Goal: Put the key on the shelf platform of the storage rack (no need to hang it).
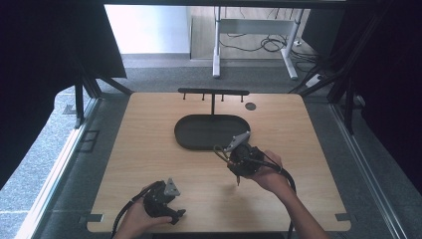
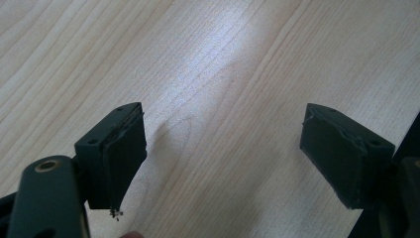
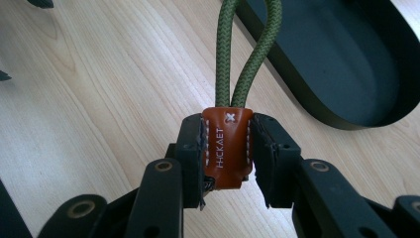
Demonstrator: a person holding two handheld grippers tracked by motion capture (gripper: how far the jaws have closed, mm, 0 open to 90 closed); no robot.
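Right gripper clamped on the brown leather tab of a green cord loop, centre frame, beside the dark oval tray at upper right. Left gripper spread wide over bare table, gripping nothing.

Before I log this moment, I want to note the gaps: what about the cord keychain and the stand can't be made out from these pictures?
- Cord loop: its top is cut off by the upper edge of the right gripper view.
- Leather tab: its lower end is hidden between the right tool jaws.
- Stand pegs: too small in the high view to tell their shape.
- Tray: cut off by the right edge there.
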